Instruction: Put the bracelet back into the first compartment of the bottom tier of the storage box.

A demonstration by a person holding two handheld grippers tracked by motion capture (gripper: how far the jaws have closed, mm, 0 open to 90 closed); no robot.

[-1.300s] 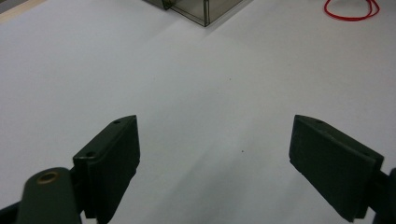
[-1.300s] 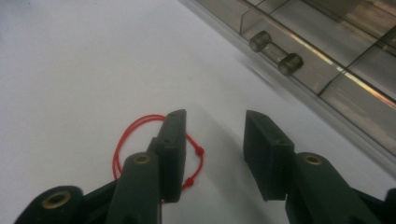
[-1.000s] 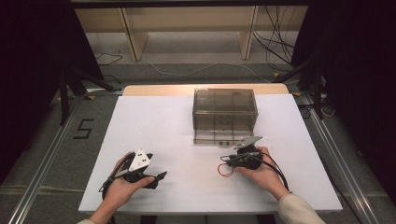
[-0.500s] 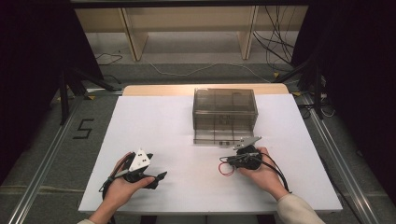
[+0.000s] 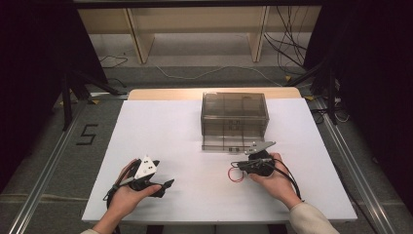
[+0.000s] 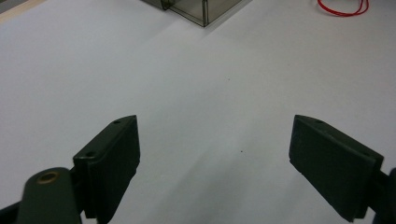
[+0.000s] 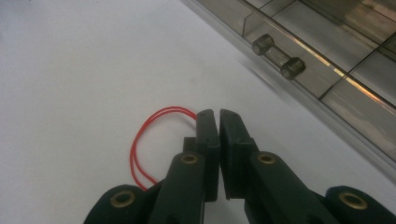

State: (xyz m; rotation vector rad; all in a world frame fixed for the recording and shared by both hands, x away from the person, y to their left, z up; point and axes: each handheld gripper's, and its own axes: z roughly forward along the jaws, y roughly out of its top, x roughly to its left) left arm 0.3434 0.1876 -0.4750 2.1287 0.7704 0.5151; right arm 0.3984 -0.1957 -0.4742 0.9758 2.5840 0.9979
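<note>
Red wire loop (image 7: pixel 140 140) pinched in just-closed right gripper (image 7: pixel 218 113) fingers, low on white desk (image 5: pixel 185 126) beside smoked plastic drawer box (image 5: pixel 234 119), likely bound for a drawer; left gripper (image 6: pixel 215 144) fingers spread wide, empty, idle

The left gripper (image 5: pixel 165 184) at lower left of the high view is black with a pale three-cornered plate on top and a black cable. The right gripper (image 7: pixel 218 122) has flat black jaws on arms with brass-coloured rivets. A light beige sleeve (image 5: pixel 311 220) shows at lower right.
</note>
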